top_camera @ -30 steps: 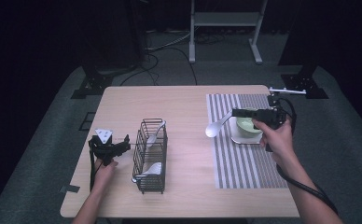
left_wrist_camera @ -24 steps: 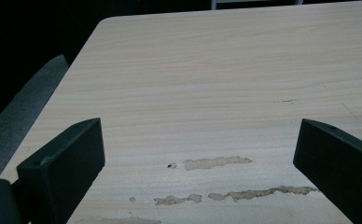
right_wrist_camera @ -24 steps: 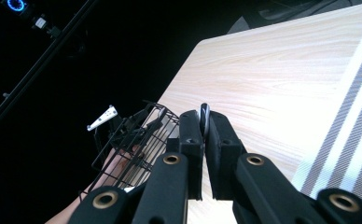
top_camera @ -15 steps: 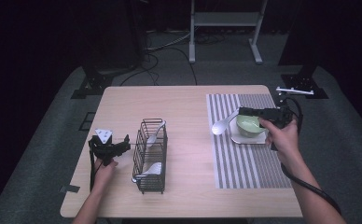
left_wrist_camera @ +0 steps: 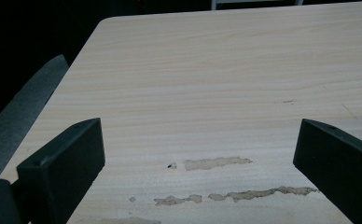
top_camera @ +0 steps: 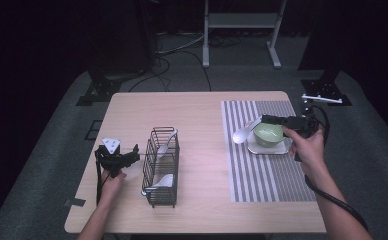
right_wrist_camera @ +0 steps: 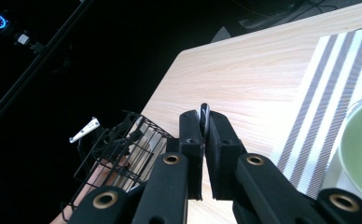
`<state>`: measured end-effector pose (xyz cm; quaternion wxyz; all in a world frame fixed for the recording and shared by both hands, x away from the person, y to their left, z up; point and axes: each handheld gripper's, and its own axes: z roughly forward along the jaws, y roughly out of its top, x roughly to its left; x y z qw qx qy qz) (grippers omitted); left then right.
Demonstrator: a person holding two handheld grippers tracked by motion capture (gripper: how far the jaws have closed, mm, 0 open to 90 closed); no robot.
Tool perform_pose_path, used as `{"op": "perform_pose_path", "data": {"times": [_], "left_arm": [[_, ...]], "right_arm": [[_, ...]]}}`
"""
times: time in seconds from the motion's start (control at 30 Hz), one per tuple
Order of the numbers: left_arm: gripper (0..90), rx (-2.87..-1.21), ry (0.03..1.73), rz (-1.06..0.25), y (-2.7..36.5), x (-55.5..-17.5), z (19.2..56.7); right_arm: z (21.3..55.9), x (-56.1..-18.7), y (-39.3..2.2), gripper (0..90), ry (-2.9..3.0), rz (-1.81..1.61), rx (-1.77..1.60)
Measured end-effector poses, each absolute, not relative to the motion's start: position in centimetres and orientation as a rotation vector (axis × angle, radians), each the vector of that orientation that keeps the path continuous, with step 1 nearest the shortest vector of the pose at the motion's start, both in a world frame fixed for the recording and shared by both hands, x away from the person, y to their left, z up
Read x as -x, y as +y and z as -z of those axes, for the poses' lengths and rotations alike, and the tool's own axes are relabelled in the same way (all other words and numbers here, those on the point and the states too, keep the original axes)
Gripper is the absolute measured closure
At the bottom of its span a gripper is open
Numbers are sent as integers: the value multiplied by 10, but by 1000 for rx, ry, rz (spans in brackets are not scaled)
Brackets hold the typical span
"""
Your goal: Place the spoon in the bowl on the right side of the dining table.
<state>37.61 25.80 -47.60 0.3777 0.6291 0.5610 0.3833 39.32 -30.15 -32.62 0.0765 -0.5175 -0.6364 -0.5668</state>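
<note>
Bench: pale wood, scuffed patches showing in the left gripper view; I work both grippers over it.

Striped mat: lies on the bench's right half and carries the place setting.

Wire rack: black, stands on the bench's left half just beside my left gripper. It holds at least two white pieces, one upper, one lower; I cannot tell what they are.

Tray: small and pale, on the mat, with the bowl on it.

Bowl: green, upright, looks empty.

Spoon: white, its head just left of the bowl, handle running up toward the right gripper.

Right gripper: over the bowl's far rim, jaws pressed together on a thin edge, which I take for the spoon handle.

Left gripper: low beside the rack, jaws wide apart, nothing between them.

Step in hand, as I judge it: laying the spoon beside the bowl. Next I would lower the handle to the mat, part the jaws, and lift clear without nudging the bowl.
</note>
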Motion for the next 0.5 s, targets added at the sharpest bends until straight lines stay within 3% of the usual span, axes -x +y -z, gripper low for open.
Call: {"op": "perform_pose_path", "data": {"times": [0.5], "left_arm": [[9,-1608,1433,-980,258,-376,476]], "right_arm": [[330,-394,-323,854,-1870,1719,1627]]}}
